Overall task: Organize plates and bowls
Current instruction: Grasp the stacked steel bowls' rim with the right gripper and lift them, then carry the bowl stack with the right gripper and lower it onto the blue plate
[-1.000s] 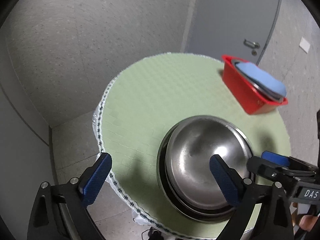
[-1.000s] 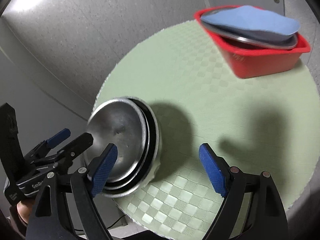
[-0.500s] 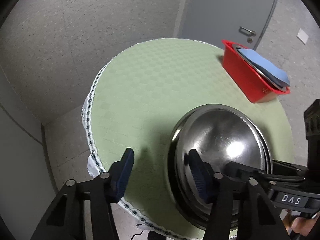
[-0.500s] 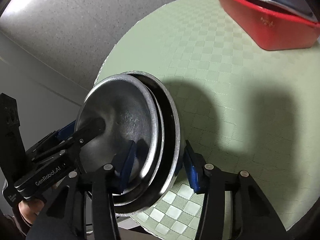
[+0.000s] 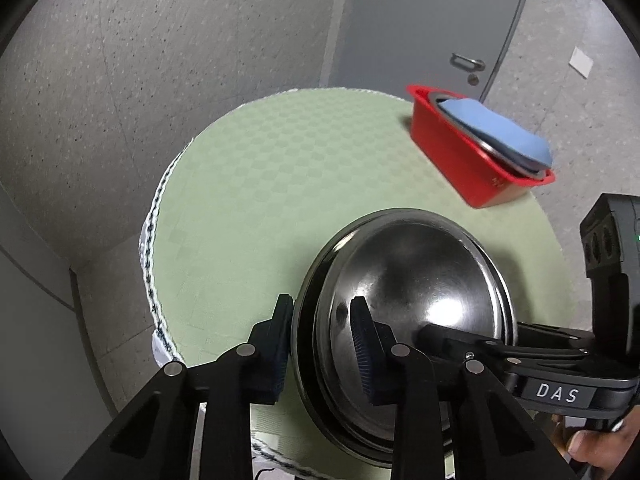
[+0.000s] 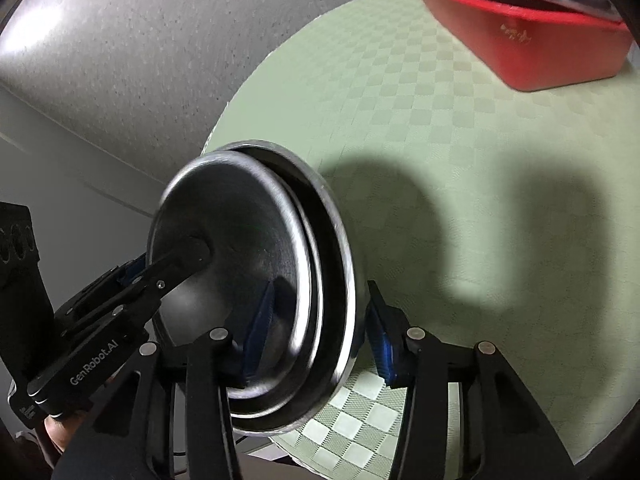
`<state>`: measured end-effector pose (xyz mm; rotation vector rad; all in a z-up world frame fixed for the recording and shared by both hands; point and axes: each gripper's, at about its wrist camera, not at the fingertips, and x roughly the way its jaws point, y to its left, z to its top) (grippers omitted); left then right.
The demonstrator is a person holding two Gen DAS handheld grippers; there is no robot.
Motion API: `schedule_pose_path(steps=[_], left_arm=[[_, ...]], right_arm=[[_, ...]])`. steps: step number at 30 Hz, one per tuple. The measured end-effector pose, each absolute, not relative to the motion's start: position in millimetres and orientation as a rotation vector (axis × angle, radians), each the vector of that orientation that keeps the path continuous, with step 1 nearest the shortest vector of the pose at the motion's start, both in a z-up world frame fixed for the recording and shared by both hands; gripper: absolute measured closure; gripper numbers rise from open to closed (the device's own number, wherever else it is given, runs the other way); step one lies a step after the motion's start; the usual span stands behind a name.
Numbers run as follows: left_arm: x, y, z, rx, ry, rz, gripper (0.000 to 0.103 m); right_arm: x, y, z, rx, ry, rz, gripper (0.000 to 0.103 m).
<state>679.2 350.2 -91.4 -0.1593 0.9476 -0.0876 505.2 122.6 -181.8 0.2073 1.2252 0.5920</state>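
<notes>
A stack of nested steel bowls sits near the front edge of the round green table. My left gripper is closing on the stack's left rim, one pad outside and one inside the top bowl. On the opposite side my right gripper clamps the rim of the stack, with blue pads on either side of it. The left gripper shows across the bowl in the right wrist view. The undersides of the bowls are hidden.
A red basin stands at the table's far right and holds a steel plate under a blue one. Behind it is a grey door. A speckled floor surrounds the table. A hand shows at the lower right.
Both grippers have gone from wide open to closed around opposite rims of the bowl stack. Both cameras have come closer to the stack.
</notes>
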Motion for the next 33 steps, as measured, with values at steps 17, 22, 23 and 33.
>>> schedule_pose_path(steps=[17, 22, 23, 33], left_arm=[[703, 290, -12, -0.197, 0.768, -0.010, 0.076], [734, 258, 7, -0.200, 0.728, -0.015, 0.073], [744, 248, 11, -0.200, 0.720, -0.019, 0.073], [846, 174, -1, -0.182, 0.758, -0.078, 0.072]], right_arm=[[544, 67, -97, 0.189, 1.063, 0.724, 0.057], [573, 35, -66, 0.178, 1.017, 0.735, 0.057], [579, 30, -62, 0.179, 1.010, 0.736, 0.057], [661, -28, -45, 0.179, 1.000, 0.650, 0.057]])
